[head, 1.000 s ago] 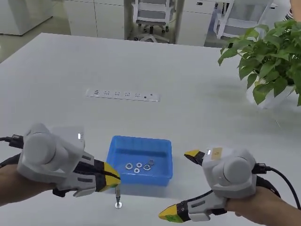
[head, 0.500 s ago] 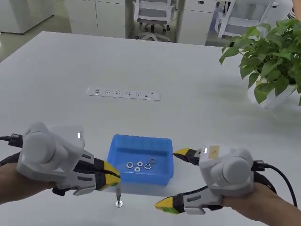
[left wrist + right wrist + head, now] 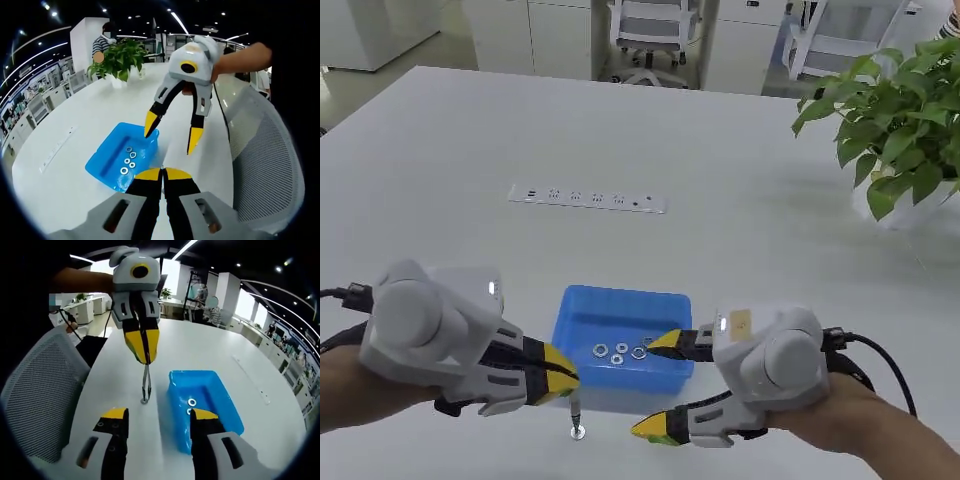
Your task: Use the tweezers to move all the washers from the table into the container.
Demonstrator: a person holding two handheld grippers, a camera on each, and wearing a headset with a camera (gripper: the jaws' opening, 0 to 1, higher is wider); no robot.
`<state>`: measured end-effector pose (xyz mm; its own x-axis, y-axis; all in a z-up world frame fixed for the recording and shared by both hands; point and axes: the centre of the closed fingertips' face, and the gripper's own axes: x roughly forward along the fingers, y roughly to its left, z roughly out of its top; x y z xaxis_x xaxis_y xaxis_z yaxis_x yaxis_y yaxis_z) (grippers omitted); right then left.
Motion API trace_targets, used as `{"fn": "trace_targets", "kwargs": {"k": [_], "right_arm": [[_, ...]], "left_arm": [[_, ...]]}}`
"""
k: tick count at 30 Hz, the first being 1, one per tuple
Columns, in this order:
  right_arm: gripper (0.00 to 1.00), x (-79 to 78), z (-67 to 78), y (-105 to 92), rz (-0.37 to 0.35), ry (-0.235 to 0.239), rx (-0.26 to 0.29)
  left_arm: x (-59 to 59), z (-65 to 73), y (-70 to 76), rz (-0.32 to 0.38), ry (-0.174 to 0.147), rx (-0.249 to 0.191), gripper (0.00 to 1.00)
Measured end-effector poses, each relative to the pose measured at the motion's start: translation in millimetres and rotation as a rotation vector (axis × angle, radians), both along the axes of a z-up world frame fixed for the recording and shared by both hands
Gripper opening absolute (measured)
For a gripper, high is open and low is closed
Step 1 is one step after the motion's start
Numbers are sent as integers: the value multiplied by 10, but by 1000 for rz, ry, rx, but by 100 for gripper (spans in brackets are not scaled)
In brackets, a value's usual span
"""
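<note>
Left gripper (image 3: 565, 378): jaws pressed together on the tweezers (image 3: 574, 410), which were held by the upper end with the tips pointing down at the table (image 3: 720, 230).
Right gripper (image 3: 655, 385): jaws spread wide and holding nothing; it sat at about 4 o'clock from the container (image 3: 620, 296), with one jaw tip over the rim there.
Loose washer (image 3: 578, 432): flat on the table at about 7 o'clock from the container, just off its near wall.
Tweezer tips: in the right gripper view they met the washer (image 3: 144, 401); could not tell whether they pinched it.
Washers in container (image 3: 620, 350): a small cluster on the floor, near the centre.
Handling, judged: the washer looked like a small metal ring, so light, stiff and slick. It was thin enough to lie flush with the table and likely to skate or flip under a sideways push.
Where to grip, judged: one tip through the hole and one outside the rim, or both tips across the band; a steady squeeze was needed, as loosening would drop it.
Tweezers, judged: thin and springy, likely to twist in the jaws if held off-centre.
Container, judged: light plastic with low walls, likely to slide if bumped.
</note>
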<state>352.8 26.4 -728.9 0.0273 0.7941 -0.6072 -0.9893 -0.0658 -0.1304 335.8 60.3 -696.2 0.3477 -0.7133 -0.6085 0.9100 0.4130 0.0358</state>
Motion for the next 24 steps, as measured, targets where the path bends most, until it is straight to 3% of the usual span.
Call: {"fn": "trace_targets", "kwargs": {"k": [7, 24], "right_arm": [[35, -117, -108, 181, 110, 19, -40], [22, -220, -267, 535, 251, 9, -79]], "left_arm": [[14, -3, 8, -6, 2, 5, 5], [22, 5, 23, -17, 14, 5, 5]]}}
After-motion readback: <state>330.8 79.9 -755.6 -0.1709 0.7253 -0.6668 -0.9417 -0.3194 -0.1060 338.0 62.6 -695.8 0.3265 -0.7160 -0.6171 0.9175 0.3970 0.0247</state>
